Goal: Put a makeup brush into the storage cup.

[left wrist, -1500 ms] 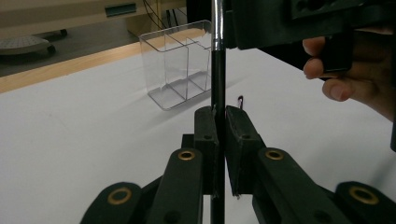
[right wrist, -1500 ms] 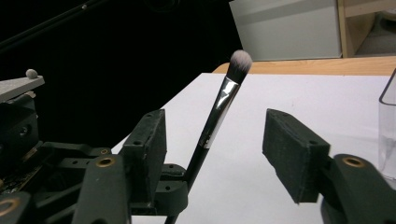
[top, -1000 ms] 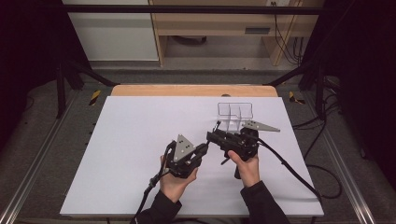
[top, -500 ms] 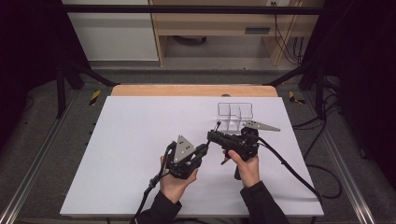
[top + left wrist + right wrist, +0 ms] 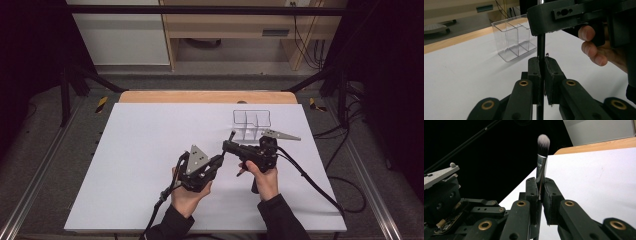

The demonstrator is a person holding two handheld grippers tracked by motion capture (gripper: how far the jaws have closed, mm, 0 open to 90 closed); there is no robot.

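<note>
High view: both grippers hold one makeup brush above the white table.
Left gripper clamps its black handle, right gripper its silver ferrule; a clear divided organizer stands just beyond, unobstructed. No writing is legible.

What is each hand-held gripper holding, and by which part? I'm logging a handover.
Both hold one makeup brush: left hand-held gripper clamps its thin black handle, right hand-held gripper, jaws just closed, clamps its silver ferrule below the white bristles.

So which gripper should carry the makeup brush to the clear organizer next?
Right, probably. The right gripper, whose jaws have just been closing, now clamps the makeup brush at its ferrule and sits nearer the clear organizer. The left gripper holds the handle farther away.
</note>
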